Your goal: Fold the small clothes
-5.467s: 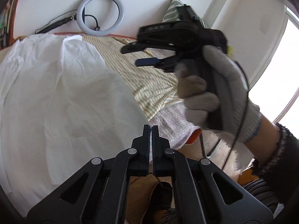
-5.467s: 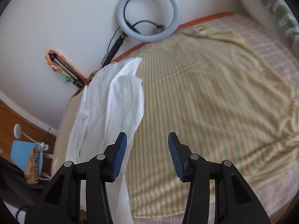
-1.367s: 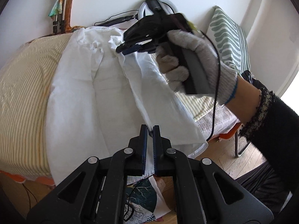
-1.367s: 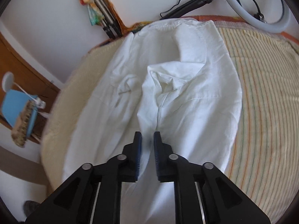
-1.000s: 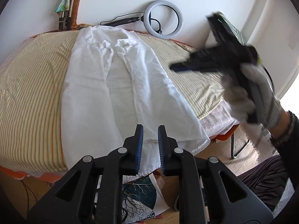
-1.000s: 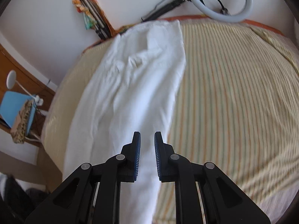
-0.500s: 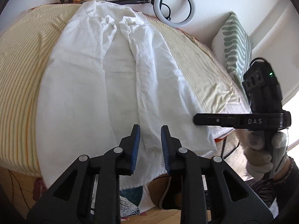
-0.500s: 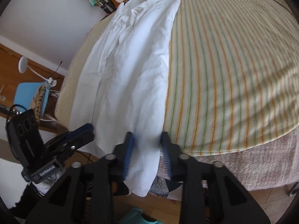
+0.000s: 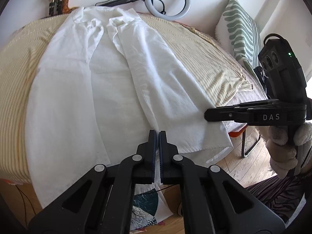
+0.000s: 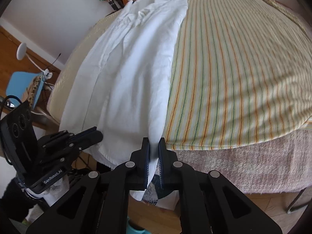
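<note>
In the left wrist view the white shirt [image 9: 117,89] lies lengthwise on the striped bedspread [image 9: 204,58], collar towards the ring light [image 9: 167,2] at the far wall and hem hanging over the near edge of the bed. The left hand-held gripper [image 9: 157,134] sits at that hem with its jaws fully closed; the cloth runs right up to the tips, but whether any of it is pinched between them cannot be told from here. To the right of the shirt a gloved hand [image 9: 286,144] carries the right hand-held gripper [image 9: 208,115], whose tip reaches the shirt's right edge near the hem. In the right wrist view the shirt's right hem corner passes between the pads of the right hand-held gripper [image 10: 153,142], and its jaws are closing on that fabric. The left hand-held gripper [image 10: 97,134] shows at the hem further left along the shirt. The risk, as I judge it, is uneven hold: if the left jaws have closed on nothing, or on one layer only, lifting the hem towards the collar would drag one side alone, skewing the fold or pulling the overhanging shirt off the bed.
</note>
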`<state>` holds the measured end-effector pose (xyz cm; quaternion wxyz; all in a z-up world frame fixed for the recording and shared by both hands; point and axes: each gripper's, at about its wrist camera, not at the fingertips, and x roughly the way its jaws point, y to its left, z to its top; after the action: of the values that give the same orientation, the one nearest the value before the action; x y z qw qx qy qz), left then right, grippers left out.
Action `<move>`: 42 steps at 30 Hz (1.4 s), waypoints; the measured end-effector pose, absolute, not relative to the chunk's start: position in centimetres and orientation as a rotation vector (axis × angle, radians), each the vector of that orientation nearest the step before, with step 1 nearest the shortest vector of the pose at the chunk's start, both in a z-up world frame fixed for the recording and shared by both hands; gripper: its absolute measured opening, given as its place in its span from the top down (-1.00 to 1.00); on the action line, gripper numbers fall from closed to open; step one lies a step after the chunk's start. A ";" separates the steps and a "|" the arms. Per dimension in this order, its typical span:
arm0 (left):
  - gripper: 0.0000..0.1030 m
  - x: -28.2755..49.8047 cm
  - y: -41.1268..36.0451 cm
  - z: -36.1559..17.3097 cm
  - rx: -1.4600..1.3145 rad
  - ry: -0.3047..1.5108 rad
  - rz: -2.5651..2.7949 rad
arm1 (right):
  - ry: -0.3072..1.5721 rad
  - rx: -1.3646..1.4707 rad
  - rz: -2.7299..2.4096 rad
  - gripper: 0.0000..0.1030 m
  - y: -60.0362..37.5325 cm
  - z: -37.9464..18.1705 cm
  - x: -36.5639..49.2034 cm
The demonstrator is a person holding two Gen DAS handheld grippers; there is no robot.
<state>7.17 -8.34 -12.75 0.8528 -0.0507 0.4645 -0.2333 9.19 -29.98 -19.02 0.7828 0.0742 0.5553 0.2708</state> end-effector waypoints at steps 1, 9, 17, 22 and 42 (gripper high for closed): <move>0.99 7.0 -8.3 -12.4 -0.088 0.967 -0.488 | 1.195 0.151 0.587 0.86 -29.8 -18.9 9.1; 0.84 4.4 -3.4 -8.9 -0.103 0.853 -0.474 | 1.046 0.050 0.569 0.75 -29.6 -15.7 7.6; 0.84 7.4 2.2 -9.6 -0.033 0.796 -0.280 | 0.935 0.023 0.563 0.75 -27.7 -14.9 8.9; 0.84 8.6 1.6 -12.7 -0.007 0.888 -0.307 | 0.987 -0.008 0.551 0.75 -26.8 -16.9 9.4; -0.03 3.7 2.2 -8.6 -0.027 0.733 -0.367 | 1.116 0.228 0.795 0.13 -20.1 -17.3 9.2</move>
<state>3.65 2.18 -8.55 0.9171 -0.0134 0.3562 -0.1782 9.23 -20.11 -17.29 0.7684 0.1051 0.5140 0.3665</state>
